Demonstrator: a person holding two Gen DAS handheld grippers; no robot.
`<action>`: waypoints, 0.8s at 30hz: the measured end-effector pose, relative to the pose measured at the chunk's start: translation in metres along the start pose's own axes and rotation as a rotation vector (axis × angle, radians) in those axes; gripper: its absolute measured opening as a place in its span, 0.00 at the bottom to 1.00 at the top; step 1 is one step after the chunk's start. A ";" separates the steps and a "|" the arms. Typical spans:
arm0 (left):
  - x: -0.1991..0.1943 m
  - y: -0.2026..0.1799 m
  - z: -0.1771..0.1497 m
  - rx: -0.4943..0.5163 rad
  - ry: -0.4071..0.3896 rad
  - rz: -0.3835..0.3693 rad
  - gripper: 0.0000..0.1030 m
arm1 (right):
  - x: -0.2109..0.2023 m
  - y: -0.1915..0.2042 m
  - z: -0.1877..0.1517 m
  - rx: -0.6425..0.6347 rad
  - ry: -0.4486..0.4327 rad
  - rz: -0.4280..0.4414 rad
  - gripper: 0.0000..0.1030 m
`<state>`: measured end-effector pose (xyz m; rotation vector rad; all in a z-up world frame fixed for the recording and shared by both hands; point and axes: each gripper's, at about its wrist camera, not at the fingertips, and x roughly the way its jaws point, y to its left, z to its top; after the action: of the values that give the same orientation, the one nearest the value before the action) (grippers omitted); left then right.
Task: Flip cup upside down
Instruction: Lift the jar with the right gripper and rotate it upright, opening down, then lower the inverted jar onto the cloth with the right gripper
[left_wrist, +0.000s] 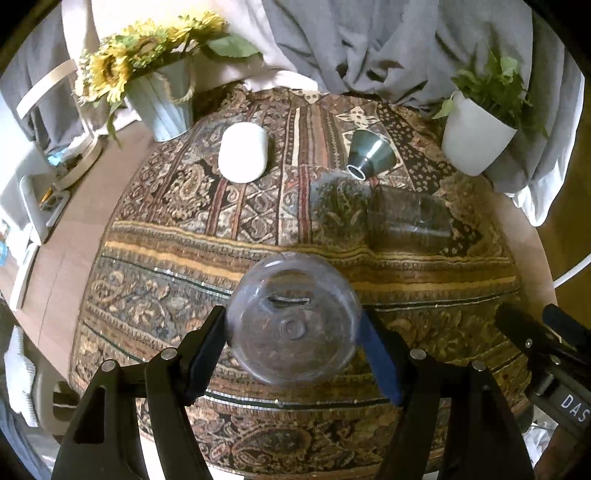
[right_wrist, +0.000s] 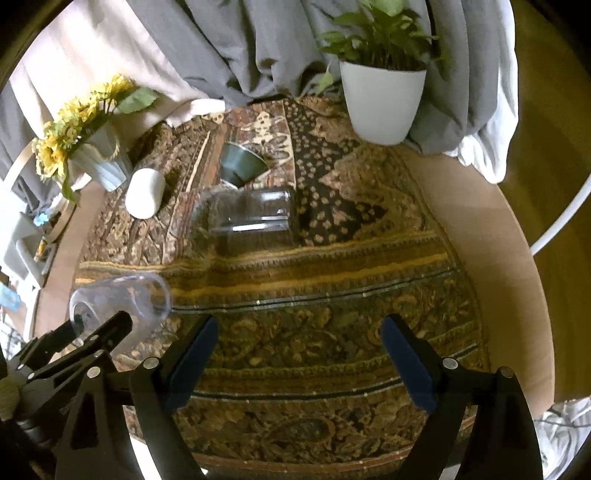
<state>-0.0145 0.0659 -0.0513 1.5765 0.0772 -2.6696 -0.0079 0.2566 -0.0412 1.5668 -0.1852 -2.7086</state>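
My left gripper (left_wrist: 293, 321) is shut on a clear plastic cup (left_wrist: 293, 317), its round base facing the camera, held above the patterned cloth. The same cup (right_wrist: 122, 306) shows in the right wrist view at the lower left, lying sideways between the left gripper's fingers (right_wrist: 110, 328). My right gripper (right_wrist: 297, 332) is open and empty over the front of the cloth; part of it shows at the left wrist view's right edge (left_wrist: 546, 339).
On the patterned cloth (left_wrist: 184, 258) stand a white cup (left_wrist: 242, 151), a dark green cup (left_wrist: 369, 153) and two clear glasses (left_wrist: 406, 218), all upside down. A sunflower vase (left_wrist: 162, 99) and a white plant pot (left_wrist: 476, 136) stand at the back.
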 end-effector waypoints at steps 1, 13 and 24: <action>0.001 0.000 0.004 0.004 0.000 -0.003 0.69 | 0.000 0.001 0.003 0.001 -0.003 -0.002 0.88; 0.013 0.005 0.033 0.028 0.017 -0.026 0.69 | 0.006 0.012 0.023 0.026 -0.002 -0.013 0.88; 0.025 0.011 0.050 0.025 0.049 -0.056 0.69 | 0.016 0.024 0.033 0.018 0.026 -0.023 0.88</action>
<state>-0.0692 0.0513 -0.0494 1.6712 0.0917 -2.6843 -0.0459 0.2351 -0.0364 1.6183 -0.1933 -2.7097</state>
